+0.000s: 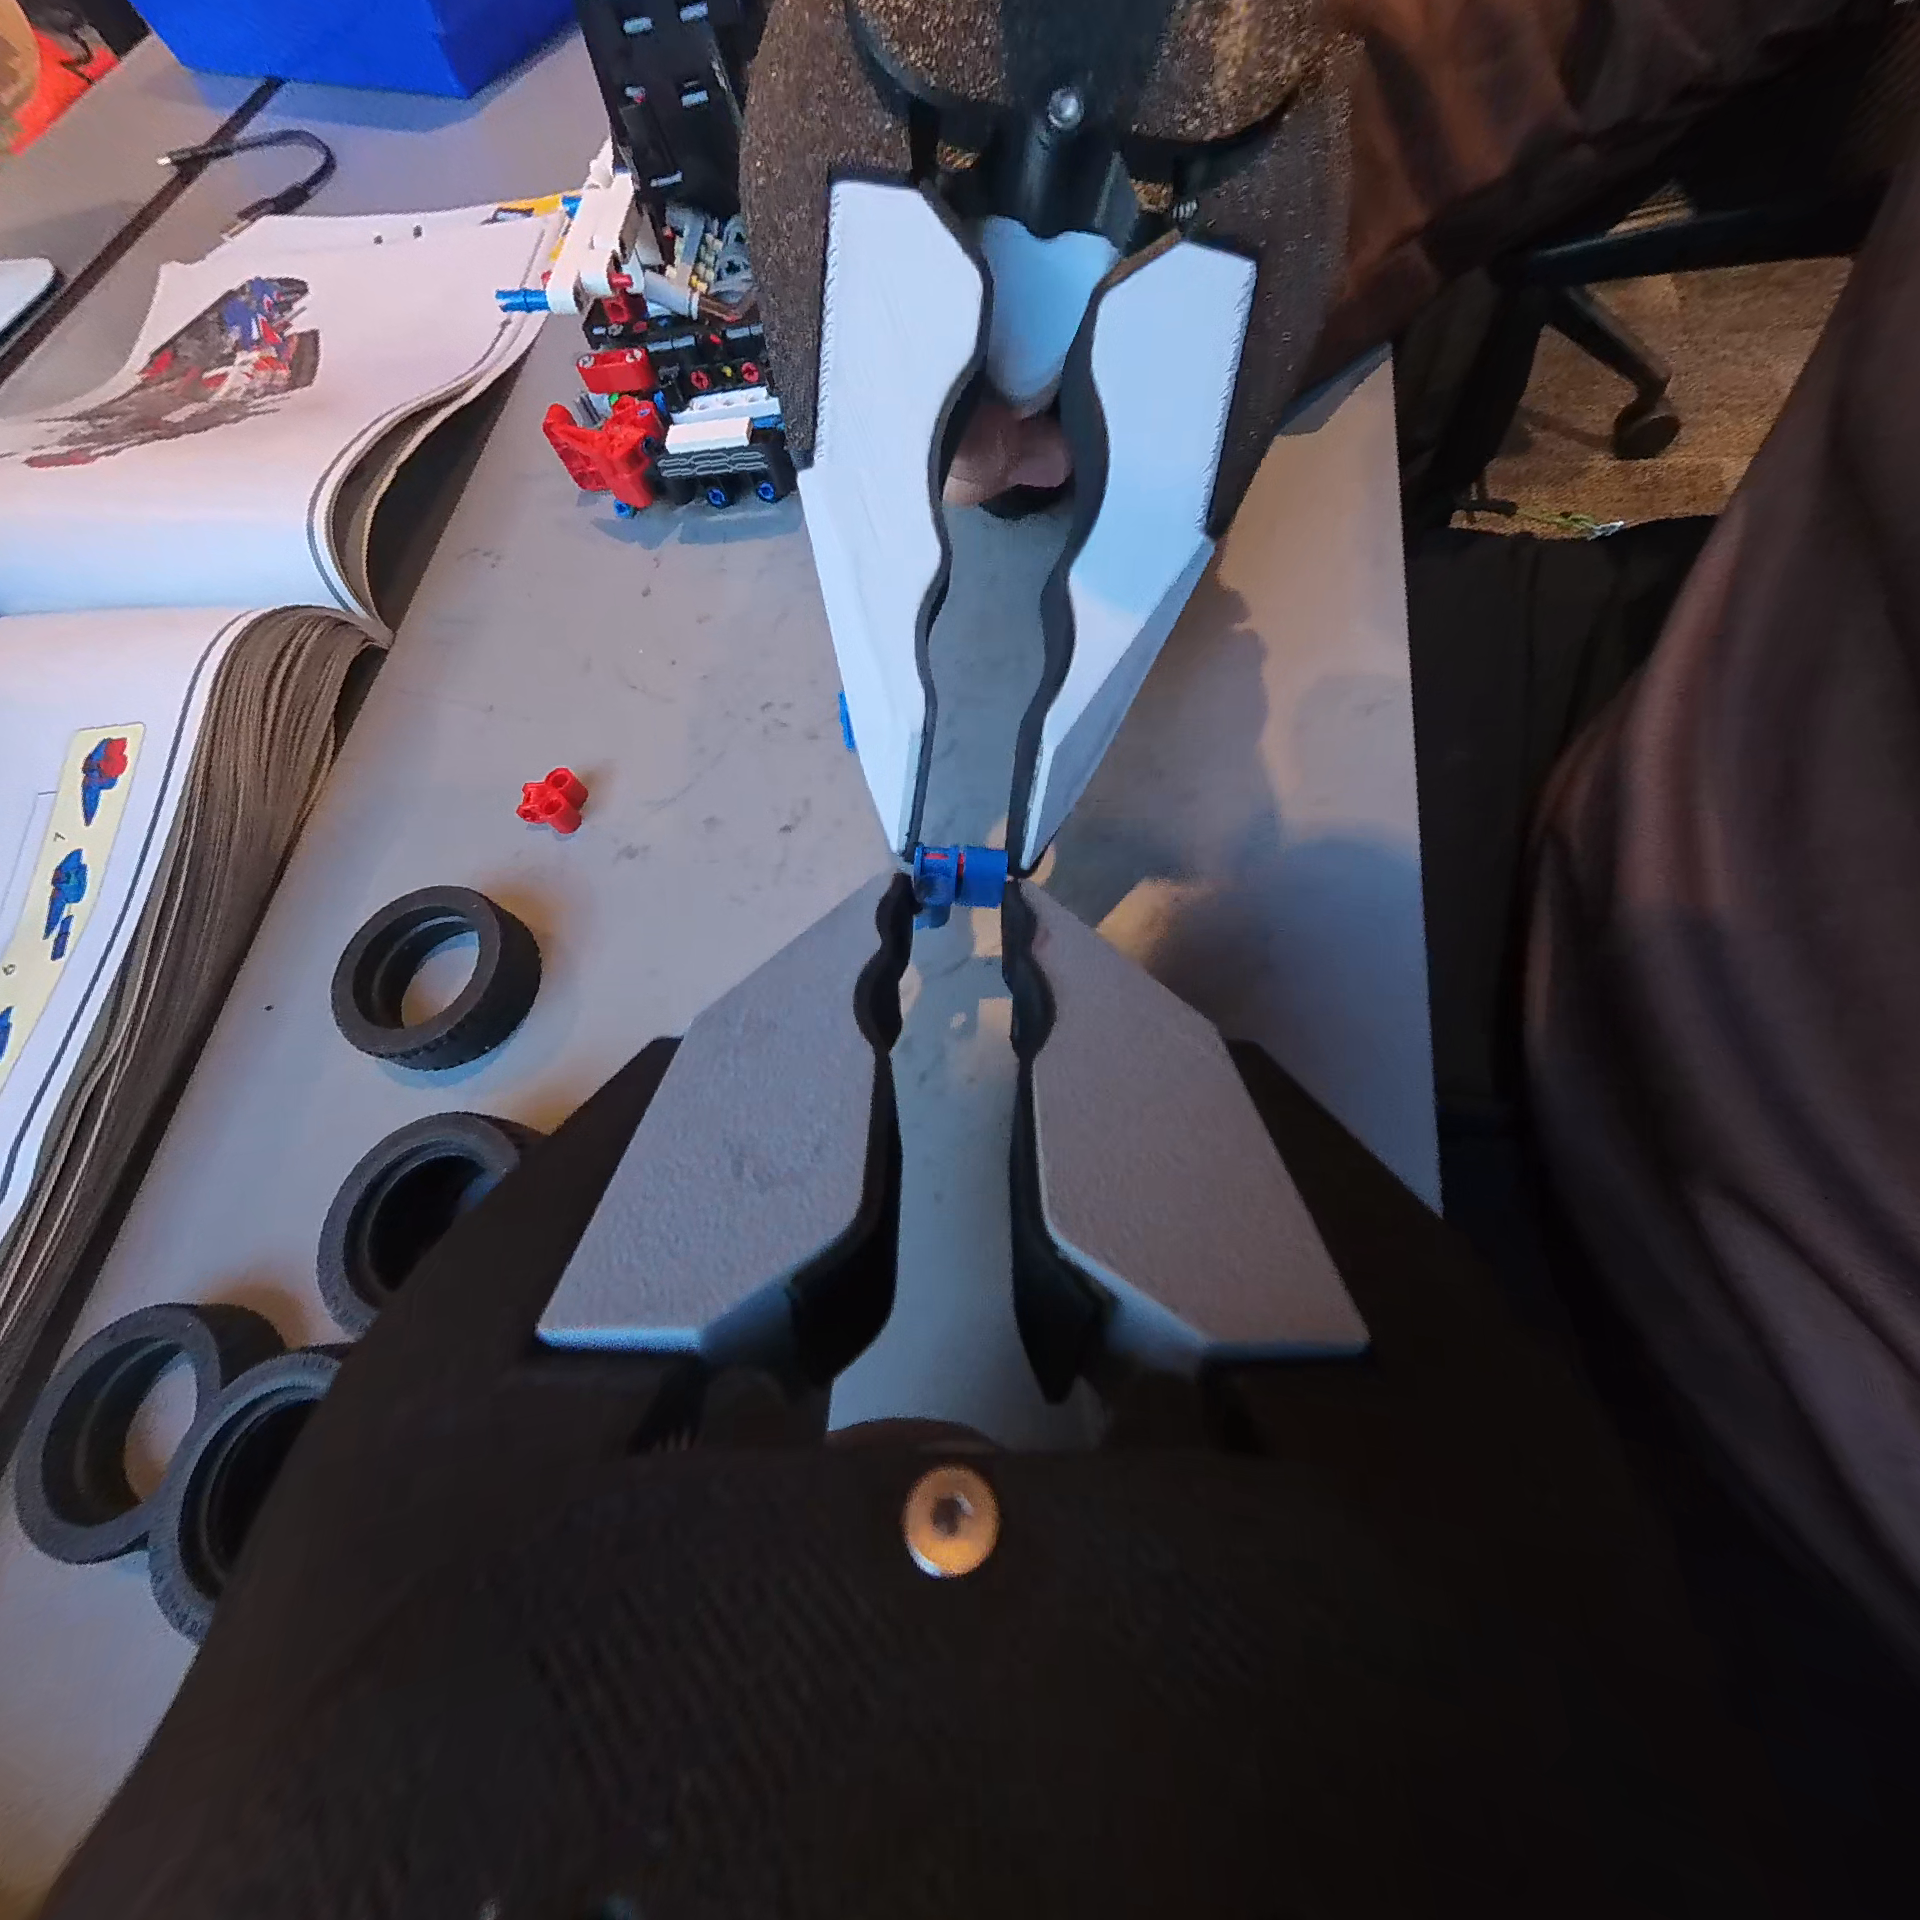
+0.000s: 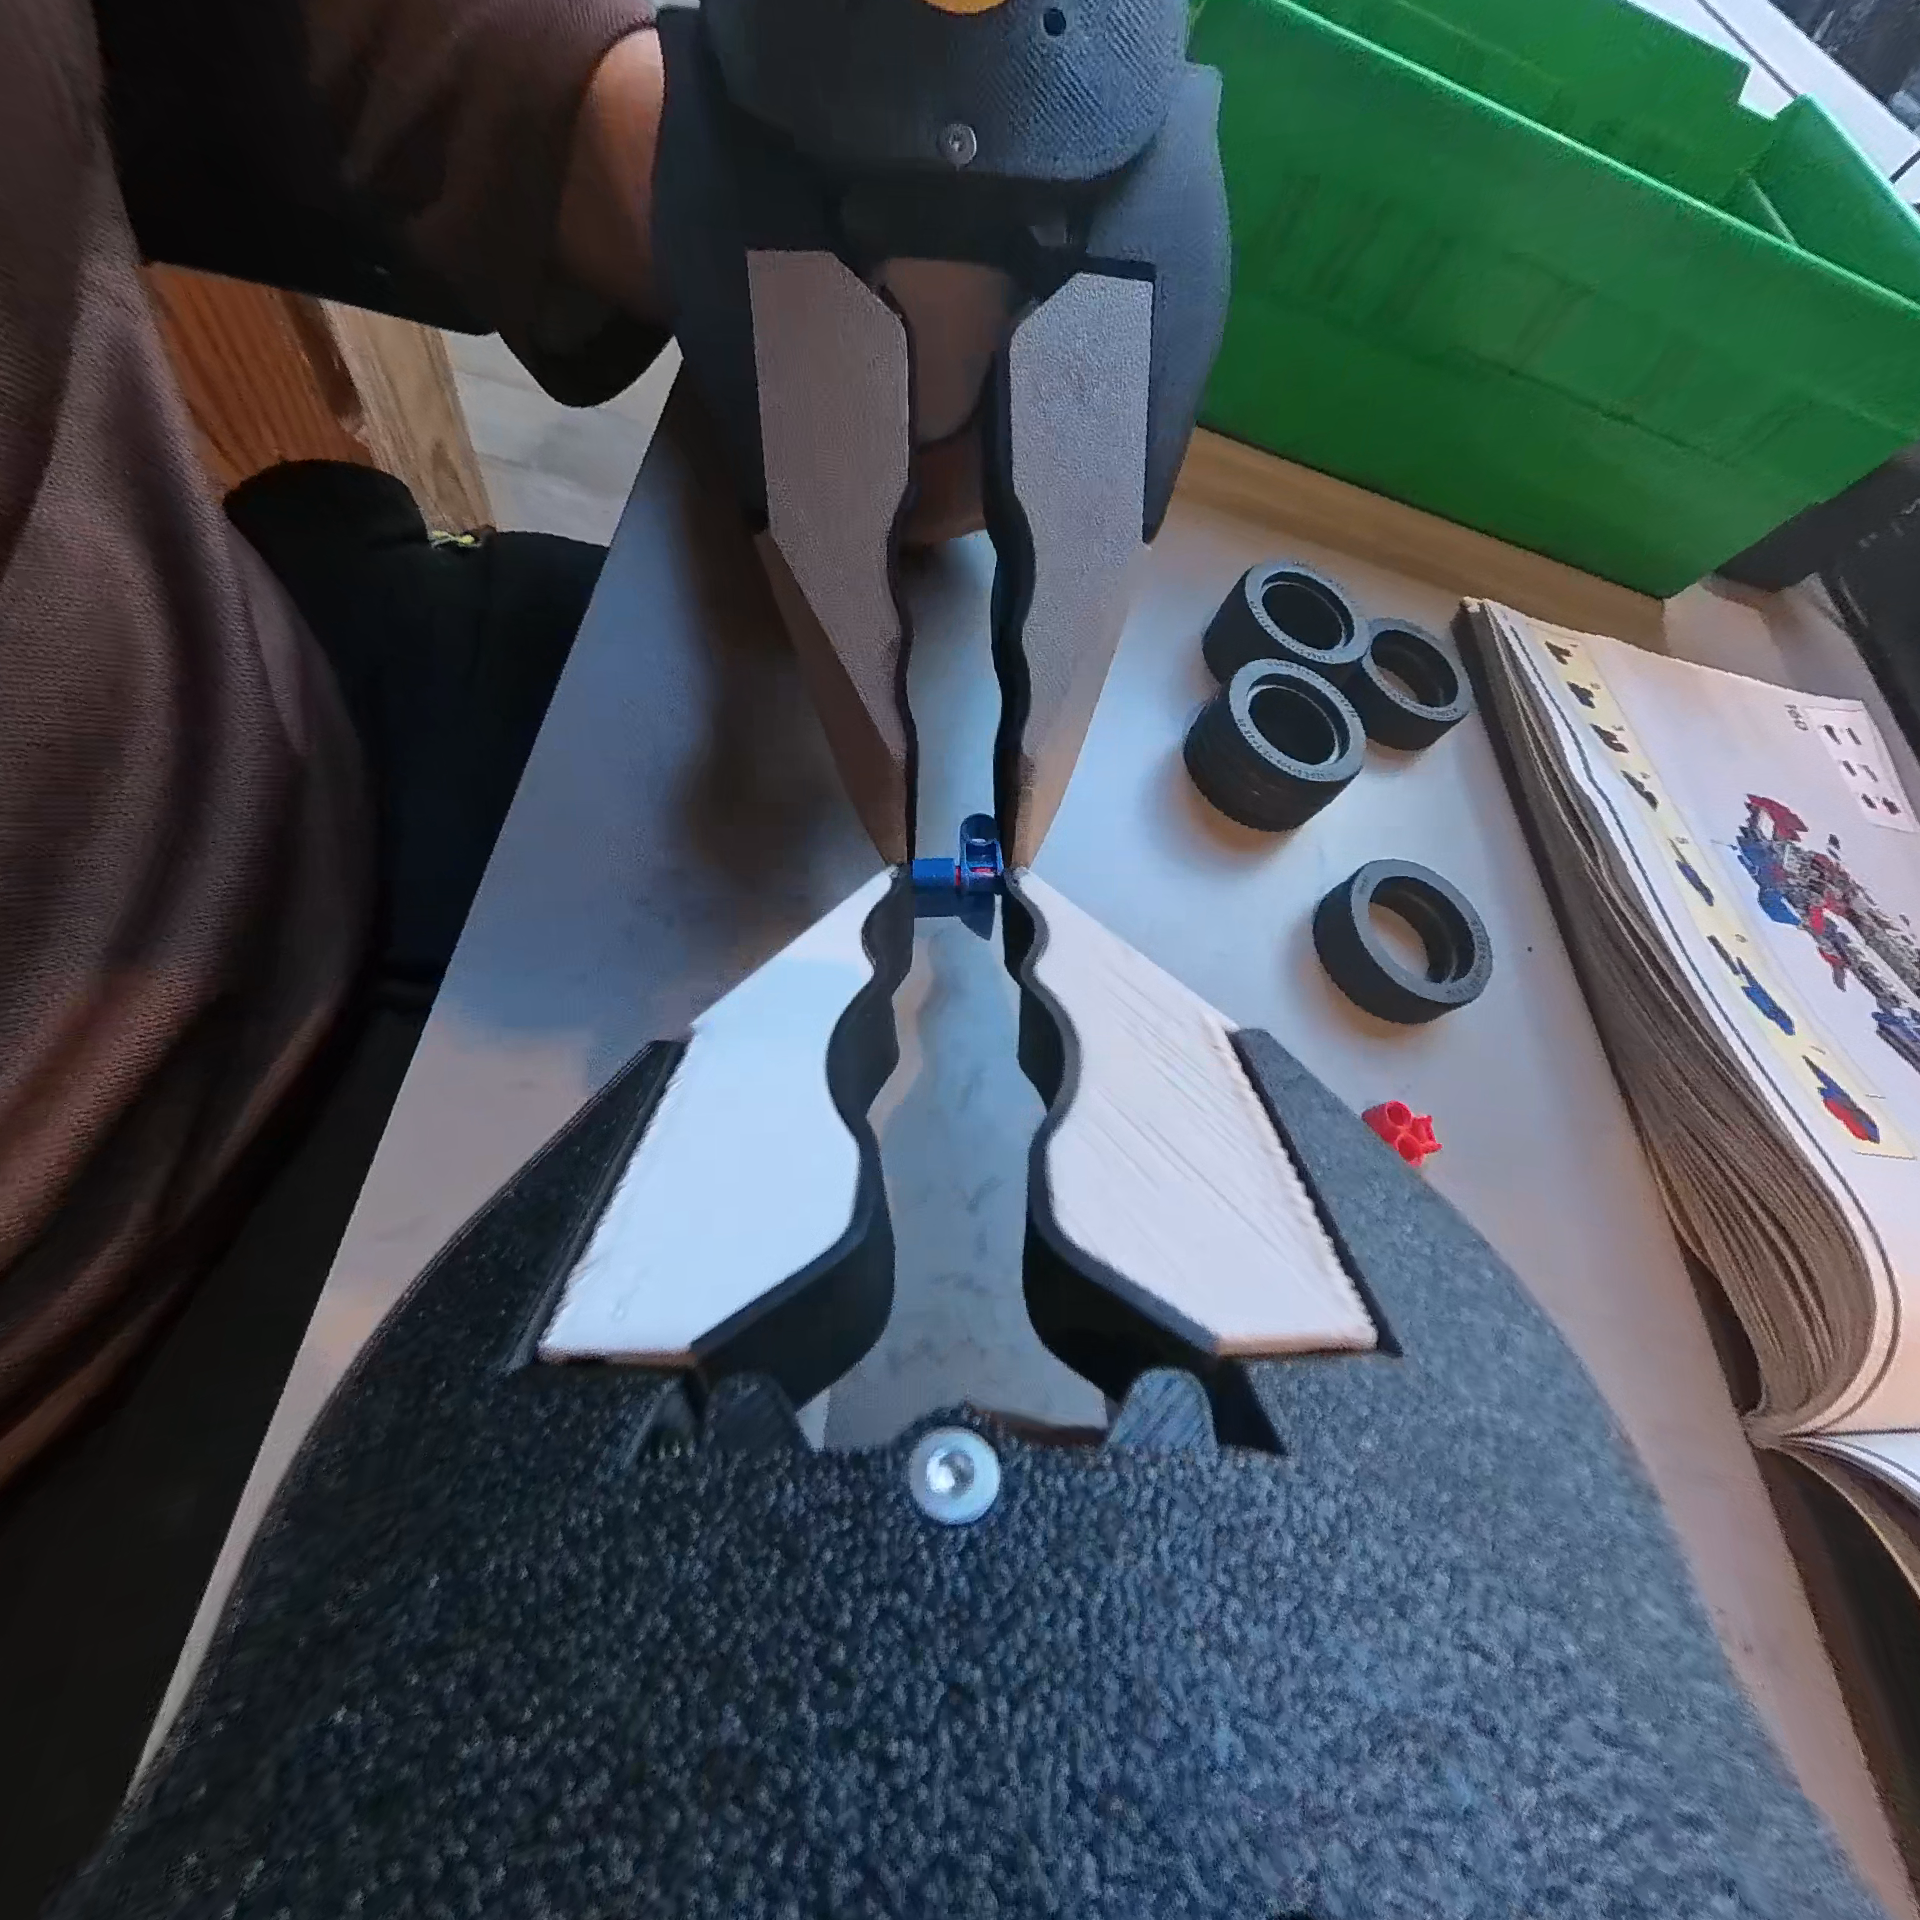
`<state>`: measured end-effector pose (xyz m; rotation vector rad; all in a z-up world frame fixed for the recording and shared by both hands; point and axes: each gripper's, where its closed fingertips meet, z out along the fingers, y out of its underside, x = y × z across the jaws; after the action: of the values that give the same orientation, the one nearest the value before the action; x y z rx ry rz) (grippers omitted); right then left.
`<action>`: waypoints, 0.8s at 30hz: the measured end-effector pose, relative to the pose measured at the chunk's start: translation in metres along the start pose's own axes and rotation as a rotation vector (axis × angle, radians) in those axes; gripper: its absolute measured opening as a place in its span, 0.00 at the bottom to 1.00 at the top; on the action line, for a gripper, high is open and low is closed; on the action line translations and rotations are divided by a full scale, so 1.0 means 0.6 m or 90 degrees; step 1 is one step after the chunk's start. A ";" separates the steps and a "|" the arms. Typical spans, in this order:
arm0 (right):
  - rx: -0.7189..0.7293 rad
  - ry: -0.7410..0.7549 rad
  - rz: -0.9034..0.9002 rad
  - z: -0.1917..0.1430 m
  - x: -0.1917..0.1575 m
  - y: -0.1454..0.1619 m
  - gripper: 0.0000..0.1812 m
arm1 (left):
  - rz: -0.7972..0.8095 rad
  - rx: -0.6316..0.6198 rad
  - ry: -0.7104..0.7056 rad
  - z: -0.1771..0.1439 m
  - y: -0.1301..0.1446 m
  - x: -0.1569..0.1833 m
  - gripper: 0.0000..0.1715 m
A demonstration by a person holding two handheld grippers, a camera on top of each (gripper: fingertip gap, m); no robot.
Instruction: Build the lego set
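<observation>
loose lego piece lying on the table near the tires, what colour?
Red. The loose piece lies alone on the grey table, clearest in the left wrist view.

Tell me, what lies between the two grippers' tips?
A small blue piece lies between the left gripper and right gripper, pinched by both, in both wrist views.

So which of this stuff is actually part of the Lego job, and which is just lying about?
Part of the job:
small blue piece, pinched between left gripper and right gripper
half-built model
black tyres
red connector
instruction book

Just lying about:
green crate
black cable
</observation>
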<state>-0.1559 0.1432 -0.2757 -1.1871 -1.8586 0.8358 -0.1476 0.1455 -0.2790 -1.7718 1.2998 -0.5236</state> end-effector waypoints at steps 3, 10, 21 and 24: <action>-0.007 0.003 -0.010 0.002 -0.001 0.002 0.08 | -0.003 -0.009 -0.001 0.001 0.003 0.000 0.08; -0.011 0.007 -0.015 0.004 0.001 0.004 0.08 | -0.029 -0.019 0.004 0.002 0.006 -0.001 0.07; -0.004 0.178 -0.270 -0.001 0.019 -0.003 0.09 | 0.012 -0.009 -0.075 0.000 0.003 -0.018 0.08; -0.022 0.191 -0.260 0.002 0.027 0.001 0.12 | 0.126 -0.003 -0.155 -0.004 -0.001 -0.021 0.04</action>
<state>-0.1613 0.1581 -0.2728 -0.8531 -1.7805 0.3774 -0.1535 0.1566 -0.2752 -1.6308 1.2856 -0.1887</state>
